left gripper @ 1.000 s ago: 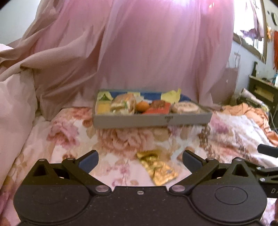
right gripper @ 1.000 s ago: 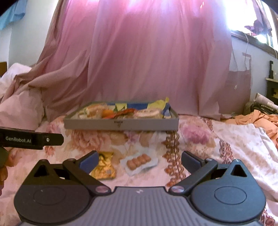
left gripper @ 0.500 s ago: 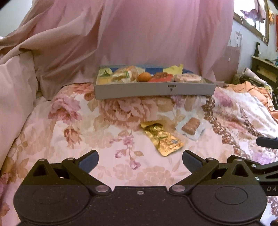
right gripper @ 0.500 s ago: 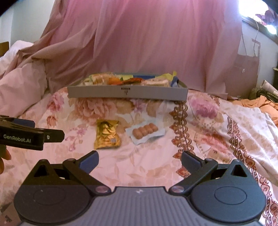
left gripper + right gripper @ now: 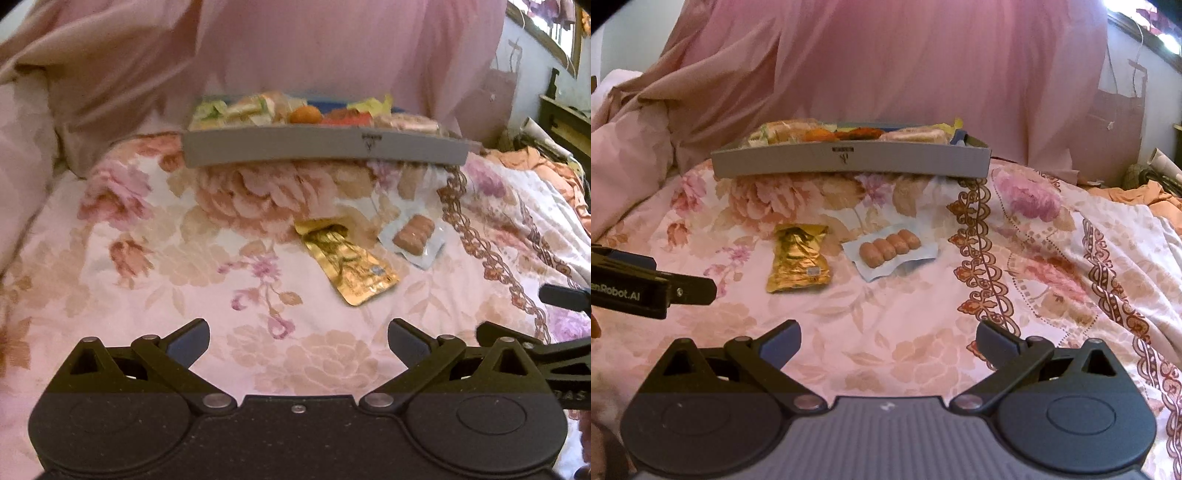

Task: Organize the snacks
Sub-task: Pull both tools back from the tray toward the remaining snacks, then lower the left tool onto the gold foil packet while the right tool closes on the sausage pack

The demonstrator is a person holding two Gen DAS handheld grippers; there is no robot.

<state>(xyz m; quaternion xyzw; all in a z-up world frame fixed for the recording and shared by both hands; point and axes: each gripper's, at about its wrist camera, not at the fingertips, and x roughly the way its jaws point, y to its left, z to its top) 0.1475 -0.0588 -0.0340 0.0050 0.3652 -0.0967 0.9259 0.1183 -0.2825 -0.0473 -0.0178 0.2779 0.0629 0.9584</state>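
Note:
A gold foil snack packet (image 5: 347, 264) (image 5: 798, 264) lies on the floral bedspread. To its right lies a clear pack of small brown sausages (image 5: 413, 236) (image 5: 889, 248). Behind both stands a grey tray (image 5: 325, 146) (image 5: 849, 160) filled with several wrapped snacks. My left gripper (image 5: 298, 341) is open and empty, above the bedspread in front of the gold packet. My right gripper (image 5: 888, 341) is open and empty, in front of the sausage pack. The left gripper's body also shows at the left edge of the right wrist view (image 5: 646, 288).
A pink curtain (image 5: 886, 66) hangs behind the tray. A pink quilt (image 5: 26, 147) is heaped at the left. Orange cloth (image 5: 1160, 195) and dark furniture (image 5: 565, 122) are at the far right. The bedspread (image 5: 147, 258) is soft and wrinkled.
Both grippers have risen and tilted down, so the packets and bedspread show more fully. Both grippers stay open. The snacks have not moved.

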